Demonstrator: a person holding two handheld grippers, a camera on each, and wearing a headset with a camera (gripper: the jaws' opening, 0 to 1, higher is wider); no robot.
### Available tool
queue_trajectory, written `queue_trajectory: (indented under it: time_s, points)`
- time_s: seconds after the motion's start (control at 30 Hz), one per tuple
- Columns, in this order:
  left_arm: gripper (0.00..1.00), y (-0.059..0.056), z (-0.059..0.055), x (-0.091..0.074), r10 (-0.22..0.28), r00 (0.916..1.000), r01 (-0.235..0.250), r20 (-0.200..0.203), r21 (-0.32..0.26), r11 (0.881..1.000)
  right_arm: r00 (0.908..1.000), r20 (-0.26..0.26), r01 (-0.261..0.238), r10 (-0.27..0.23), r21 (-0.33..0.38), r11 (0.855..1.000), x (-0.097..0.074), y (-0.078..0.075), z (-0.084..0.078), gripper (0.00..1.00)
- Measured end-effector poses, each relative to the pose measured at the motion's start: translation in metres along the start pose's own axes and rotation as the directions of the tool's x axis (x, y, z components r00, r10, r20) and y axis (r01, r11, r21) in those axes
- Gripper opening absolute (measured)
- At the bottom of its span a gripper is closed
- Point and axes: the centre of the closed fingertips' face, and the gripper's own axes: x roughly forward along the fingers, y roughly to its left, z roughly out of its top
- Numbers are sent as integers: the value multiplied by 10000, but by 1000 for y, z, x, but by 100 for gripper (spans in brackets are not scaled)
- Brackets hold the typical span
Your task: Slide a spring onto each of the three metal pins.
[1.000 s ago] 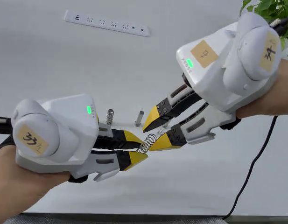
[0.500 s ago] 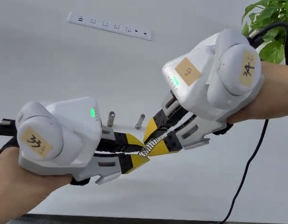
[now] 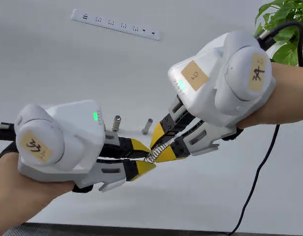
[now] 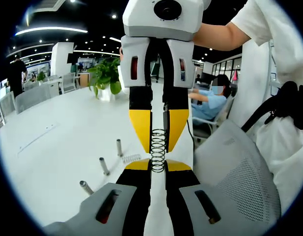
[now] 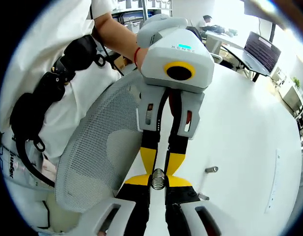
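Observation:
A small steel spring (image 3: 158, 149) hangs in the air between the two grippers' yellow tips. My left gripper (image 3: 150, 157) comes in from the lower left and is shut on one end of it. My right gripper (image 3: 157, 150) reaches down from the upper right and is shut on the other end. In the left gripper view the spring (image 4: 157, 147) runs from my own jaws (image 4: 157, 166) up to the right gripper (image 4: 160, 137). On the table behind stand a pin with a spring on it (image 3: 116, 123) and a bare pin (image 3: 147, 126). A loose spring (image 4: 131, 158) lies by the pins.
A white power strip (image 3: 116, 24) lies at the table's far side. A green plant (image 3: 284, 19) stands at the far right, and a black cable (image 3: 259, 172) trails down from the right gripper. A grey mesh chair (image 4: 239, 172) is by the table.
The right gripper has come down and left onto the spring's free end and shut on it. The left gripper has kept its hold and barely moved.

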Motion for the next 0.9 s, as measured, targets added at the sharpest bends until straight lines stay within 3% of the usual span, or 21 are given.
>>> queue_trajectory:
  time_s: [0.57, 0.9]
  points:
    - [7, 3, -2, -3, 136, 9999, -136, 64, -33, 9999, 9997, 185, 155, -162, 346, 9993, 2, -3, 2, 7]
    - [15, 5, -5, -6, 282, 9996, -281, 50, -229, 9993, 9986, 355, 379, -401, 606, 9974, -1, -9, 3, 7]
